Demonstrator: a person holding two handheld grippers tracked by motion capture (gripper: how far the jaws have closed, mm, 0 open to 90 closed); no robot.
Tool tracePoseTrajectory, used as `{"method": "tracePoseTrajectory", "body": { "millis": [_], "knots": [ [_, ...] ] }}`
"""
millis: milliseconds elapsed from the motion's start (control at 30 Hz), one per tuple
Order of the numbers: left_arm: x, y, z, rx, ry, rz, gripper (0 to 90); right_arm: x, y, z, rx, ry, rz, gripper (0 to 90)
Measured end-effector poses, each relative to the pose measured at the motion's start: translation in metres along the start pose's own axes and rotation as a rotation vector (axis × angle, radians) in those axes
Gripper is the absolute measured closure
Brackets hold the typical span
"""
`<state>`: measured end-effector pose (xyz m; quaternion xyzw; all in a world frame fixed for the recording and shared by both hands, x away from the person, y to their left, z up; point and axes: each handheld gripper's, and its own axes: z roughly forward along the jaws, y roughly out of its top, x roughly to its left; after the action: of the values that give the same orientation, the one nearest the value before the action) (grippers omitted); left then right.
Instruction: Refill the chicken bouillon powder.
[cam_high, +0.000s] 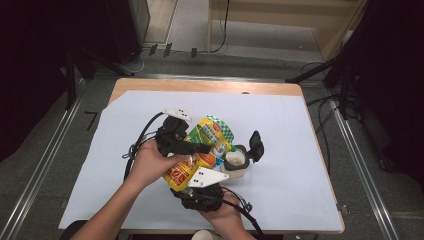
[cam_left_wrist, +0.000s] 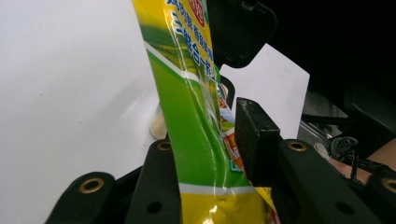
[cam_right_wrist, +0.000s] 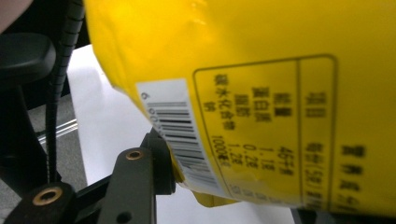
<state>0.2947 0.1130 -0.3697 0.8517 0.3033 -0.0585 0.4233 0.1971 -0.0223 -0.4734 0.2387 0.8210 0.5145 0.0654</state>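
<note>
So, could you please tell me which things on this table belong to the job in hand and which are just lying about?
In hand:
- yellow-green snack bag, between both grippers
- left gripper, jaws around the bag's green part
- right gripper, at the bag's yellow end
- white cup with its black flip lid, beside the bag

Lying about:
- white table cover
- floor cables

A pale blue-white sheet (cam_high: 300, 150) covered most of the wooden table (cam_high: 210, 86) at the centre of the high view, leaving a bare wood strip along the top edge. Grey floor (cam_high: 45, 150) ran down the left of the frame, crossed by a metal rail (cam_high: 42, 162). Black cables (cam_high: 320, 107) trailed at the right, and a light wooden frame (cam_high: 280, 20) stood at the upper right.
</note>
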Motion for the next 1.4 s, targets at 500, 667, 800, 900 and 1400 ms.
{"method": "tracePoseTrajectory", "body": {
  "millis": [500,667,800,900,1400],
  "knots": [
    [0.000,0.005,0.014,0.038,-0.005,-0.047,71.8,0.002,0.002,0.000,0.003,0.049,0.011,53.7],
    [-0.004,0.009,0.020,0.082,0.044,-0.031,78.4,0.002,0.001,0.004,0.020,0.057,0.010,51.6],
    [-0.007,0.013,0.022,0.112,0.064,-0.039,81.8,0.001,0.001,0.006,0.025,0.057,0.002,50.2],
    [-0.008,0.016,0.025,0.133,0.075,-0.049,83.0,0.001,0.001,0.007,0.029,0.048,-0.012,50.7],
    [-0.004,0.032,0.026,0.159,0.054,-0.117,77.2,-0.006,0.009,0.003,-0.006,0.015,0.013,62.9]
  ]
}}
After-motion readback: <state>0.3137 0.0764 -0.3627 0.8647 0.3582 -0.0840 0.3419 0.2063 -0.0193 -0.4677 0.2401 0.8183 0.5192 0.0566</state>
